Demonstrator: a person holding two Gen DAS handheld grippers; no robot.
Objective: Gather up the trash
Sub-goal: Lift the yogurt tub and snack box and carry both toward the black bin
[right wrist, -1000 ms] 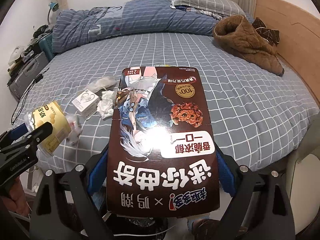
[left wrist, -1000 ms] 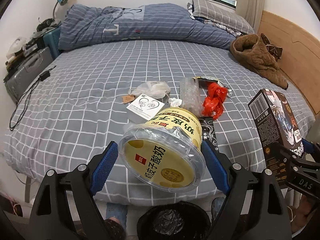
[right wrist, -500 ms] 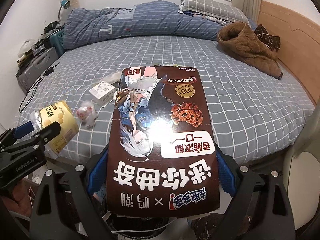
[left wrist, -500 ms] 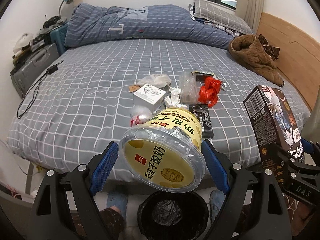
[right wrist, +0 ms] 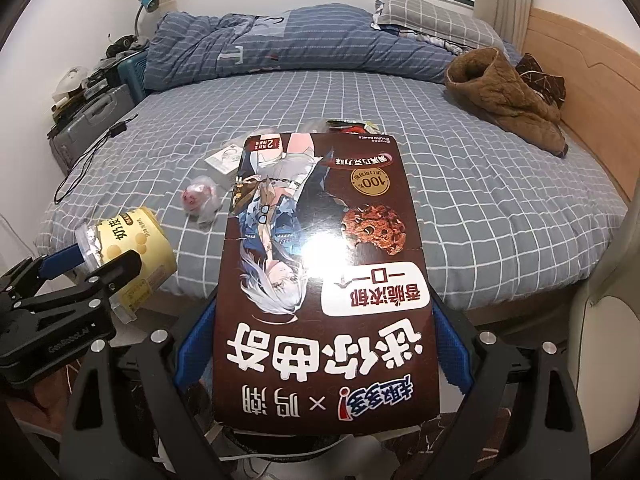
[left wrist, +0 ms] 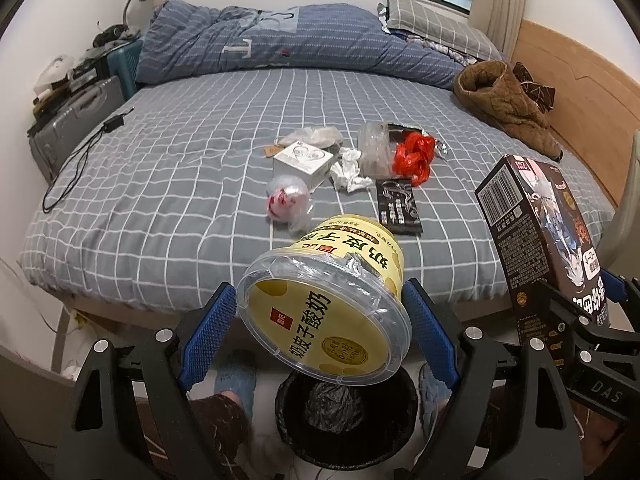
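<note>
My left gripper is shut on a yellow yogurt tub, held tilted with its clear lid toward the camera, just above a black bin on the floor. My right gripper is shut on a large brown cookie box, which fills the middle of the right wrist view; the same box shows at the right of the left wrist view. On the bed lie a small plastic bag, a white box, crumpled tissue, a red bag and a black wrapper.
The bed has a grey checked sheet with a folded blue quilt at the back and a brown coat at the right. A cable trails at the left edge. A suitcase stands beside the bed. A person's feet flank the bin.
Both grippers have drawn back from the bed with the tub and the box held. The bed edge and trash pile look farther off, and the bin shows more fully below the tub.
</note>
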